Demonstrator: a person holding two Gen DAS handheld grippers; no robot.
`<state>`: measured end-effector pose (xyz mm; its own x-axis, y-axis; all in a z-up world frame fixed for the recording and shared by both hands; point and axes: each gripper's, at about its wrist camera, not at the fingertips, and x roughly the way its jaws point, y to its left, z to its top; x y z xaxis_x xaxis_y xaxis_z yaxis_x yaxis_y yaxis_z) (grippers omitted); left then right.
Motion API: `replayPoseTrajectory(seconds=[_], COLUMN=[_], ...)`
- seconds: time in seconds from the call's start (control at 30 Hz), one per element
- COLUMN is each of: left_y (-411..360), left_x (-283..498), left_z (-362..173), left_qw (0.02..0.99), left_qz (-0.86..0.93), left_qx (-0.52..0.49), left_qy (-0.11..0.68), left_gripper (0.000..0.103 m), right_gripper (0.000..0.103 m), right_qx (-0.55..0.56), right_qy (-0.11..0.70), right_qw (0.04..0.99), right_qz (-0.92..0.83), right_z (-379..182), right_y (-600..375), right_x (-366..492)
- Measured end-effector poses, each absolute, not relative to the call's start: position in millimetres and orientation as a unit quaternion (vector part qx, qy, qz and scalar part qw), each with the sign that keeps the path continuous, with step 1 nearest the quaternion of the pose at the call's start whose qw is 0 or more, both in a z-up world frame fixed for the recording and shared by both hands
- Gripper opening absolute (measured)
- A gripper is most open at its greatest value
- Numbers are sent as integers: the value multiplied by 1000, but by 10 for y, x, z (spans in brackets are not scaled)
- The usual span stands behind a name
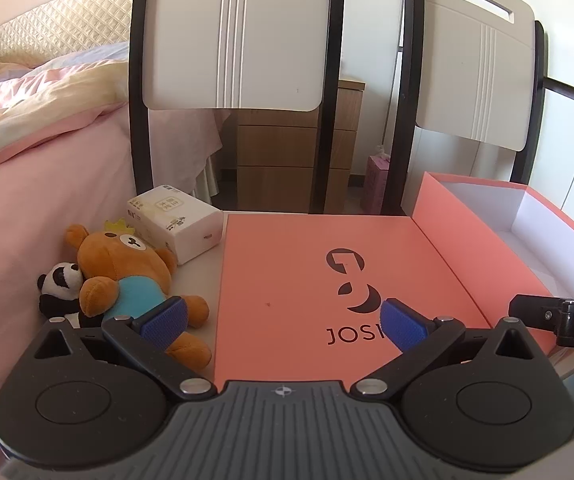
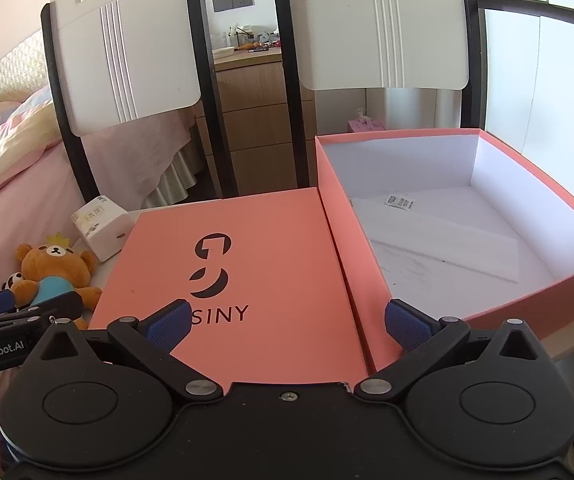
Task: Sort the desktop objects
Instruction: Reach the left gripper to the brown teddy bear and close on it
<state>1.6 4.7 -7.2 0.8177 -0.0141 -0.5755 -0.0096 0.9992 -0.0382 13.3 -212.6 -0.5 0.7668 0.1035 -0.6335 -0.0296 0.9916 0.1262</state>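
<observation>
Nearest us: 2 black two-finger grippers with blue ribbed pads. Our left gripper (image 1: 283,320) is spread wide and holds nothing; our right gripper (image 2: 287,322) is likewise wide apart and empty. Both hover low over the salmon-pink flat cardboard lid printed with a dark logo (image 1: 311,280), which lies on the pale tabletop (image 1: 197,280).

Left of the lid: 1 brown plush bear in a blue shirt with a yellow crown (image 1: 127,276), lying on its back, and 1 small black-and-white plush panda (image 1: 61,284) touching the bear's side.

Behind the bear: 1 white wrapped tissue pack with printed label (image 1: 175,220), just beside the lid's far left corner.

Right of the lid: 1 open salmon-pink cardboard box with white lining (image 2: 367,240), touching the lid's edge; inside we see only a white paper sheet and 1 small sachet.

Farthest: 2 white chair backs with black frames (image 1: 231,36), and a bed beyond.

Step in hand, as we judge it: sorting not begun, nothing gripped. Next move calls for our left gripper to swing left and close on the bear.
</observation>
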Motion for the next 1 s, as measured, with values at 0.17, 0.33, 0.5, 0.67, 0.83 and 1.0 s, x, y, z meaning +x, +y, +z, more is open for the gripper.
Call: replayPoseTrajectory(seconds=[0.17,0.33,0.5,0.67,0.83,1.0], left_y=[105,304,577,881,1173,1399], left_x=[-6,5,61,287,413,488], left_z=[-68,-57,-79,-199,-266,-374], left_qw=[956,959,964,946,929,908], left_qz=[0,13,26,33,40,40], left_qx=[-13,-21,-34,-67,-96,-149], left_qy=[294,282,262,316,355,389], left_gripper=[103,103,103,103,103,103], right_gripper=[103,103,103,103,103,103], right_qx=[52,61,66,71,68,54], right_qy=[341,340,331,314,302,321], right_qw=[938,937,940,946,949,943], right_qz=[32,39,43,42,57,72], right_z=[-17,-22,-2,45,60,-47], right_y=[-2123,-2131,-2152,-2192,-2232,-2225], right_x=[145,154,116,41,-46,-82])
